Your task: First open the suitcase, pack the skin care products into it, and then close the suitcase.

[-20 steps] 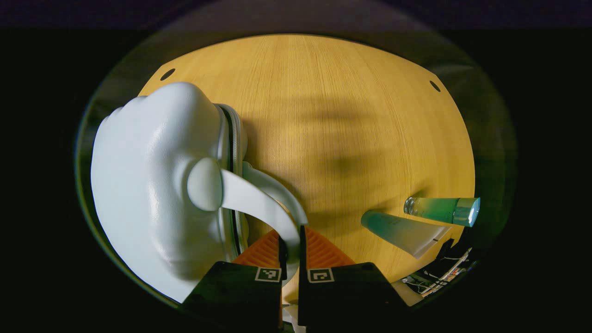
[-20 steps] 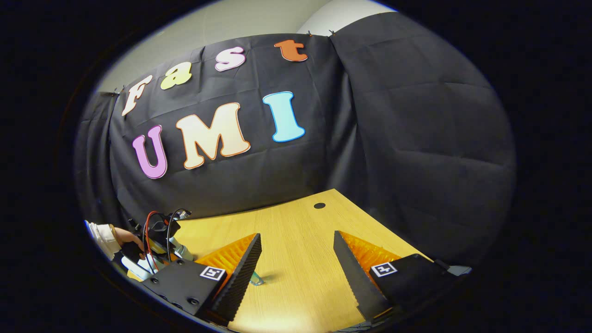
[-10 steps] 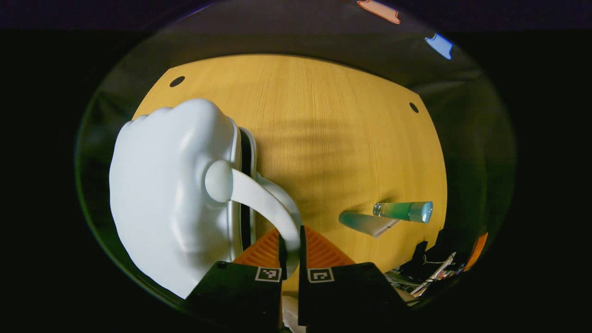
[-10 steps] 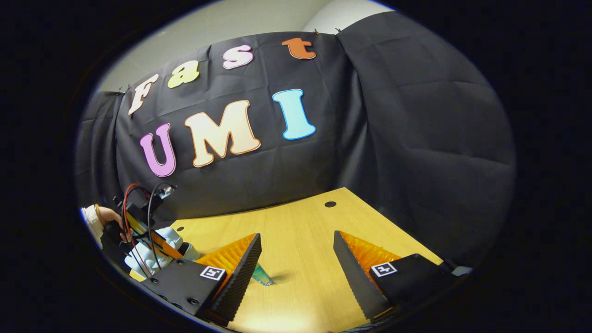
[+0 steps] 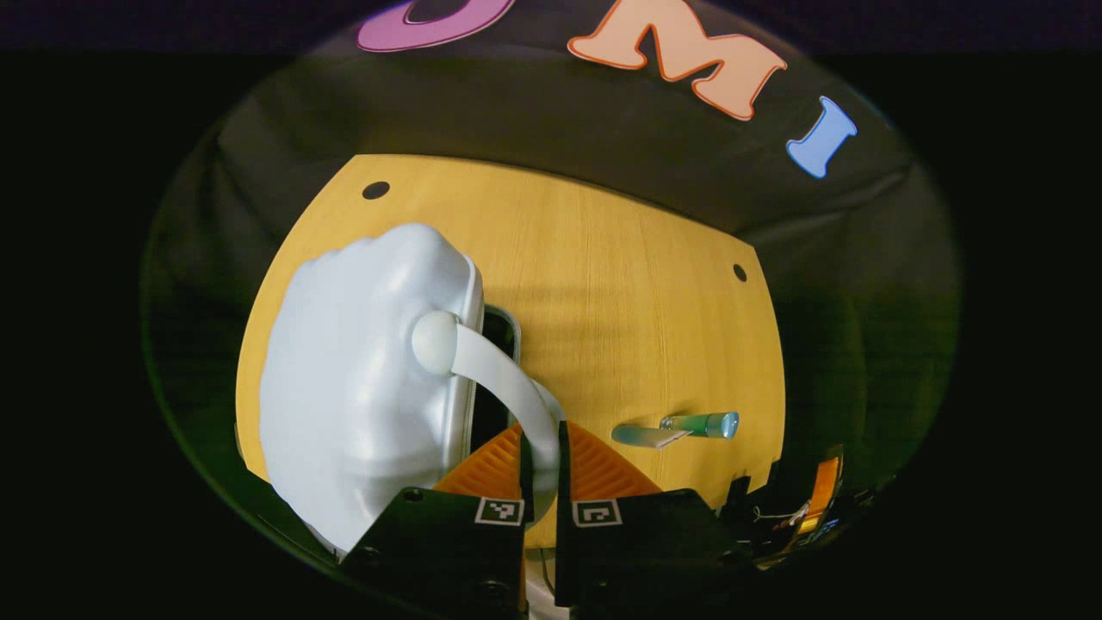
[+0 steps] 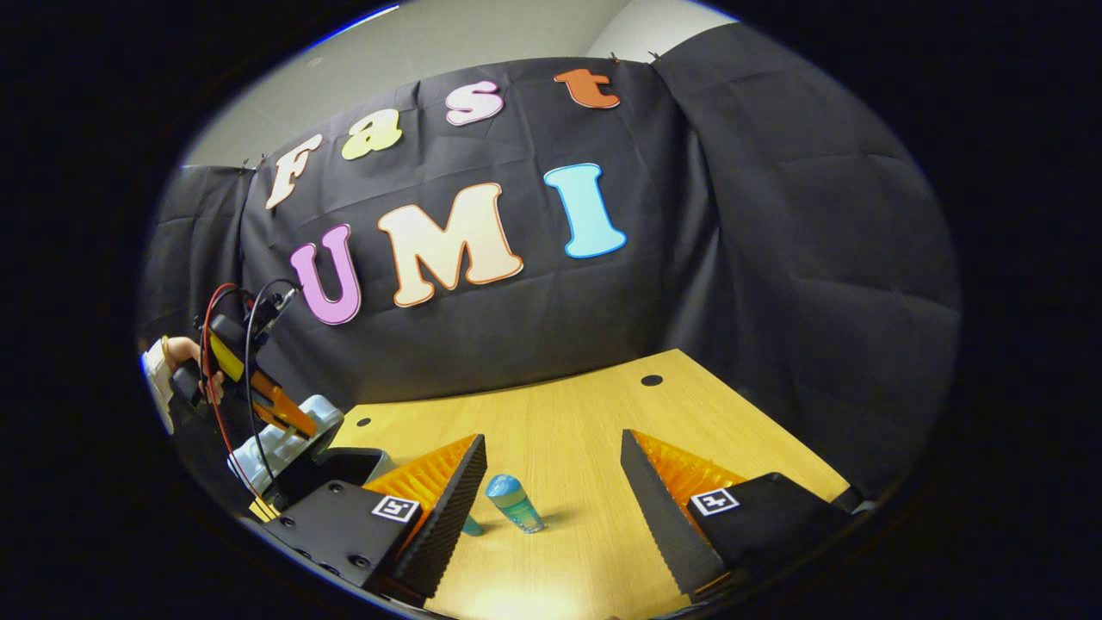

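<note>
We note the wooden table [image 5: 620, 284] against the black cloth wall [image 6: 775, 258], left gripper [image 5: 541, 461] pinching the suitcase [image 5: 362, 405] handle [image 5: 504, 383], right gripper [image 6: 551, 508] spread.

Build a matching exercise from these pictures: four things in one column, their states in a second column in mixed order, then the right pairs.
Things:
1. suitcase lid
2. left gripper
3. right gripper
4. green bottle

States:
A. fingers spread wide, nothing between them
B. lying on its side on the table
C. lifted partway, a dark gap under its edge
D. closed on the white handle

Pairs: 1-C, 2-D, 3-A, 4-B
</note>
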